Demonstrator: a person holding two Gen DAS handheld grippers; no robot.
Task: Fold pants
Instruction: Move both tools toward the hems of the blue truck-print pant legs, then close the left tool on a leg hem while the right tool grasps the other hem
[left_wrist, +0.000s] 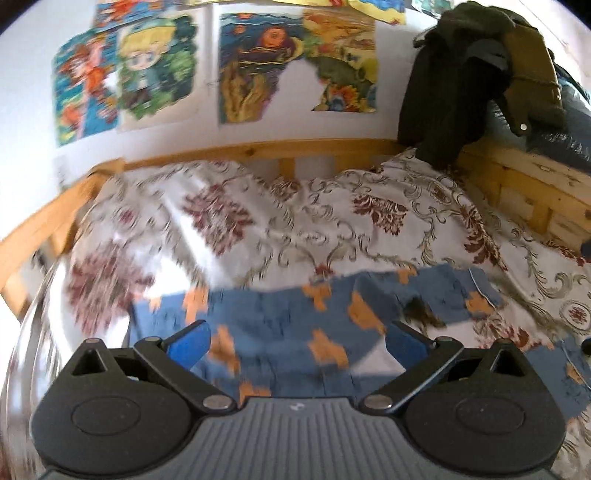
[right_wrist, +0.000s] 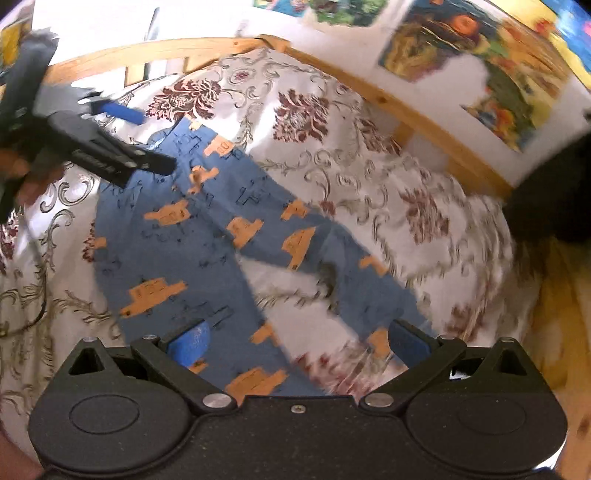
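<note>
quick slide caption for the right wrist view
Open right gripper above blue patterned pants spread on a floral bedspread, left gripper near the far end.

Bright daylight, motion blur, fisheye warping

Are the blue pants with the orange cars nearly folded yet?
Not nearly. Done: the blue pants with orange car prints lie spread out on the flowered white bedspread, legs apart. In hand: nothing; the left gripper hangs open at one end, the right gripper open over the leg ends. Left: every fold.
</note>
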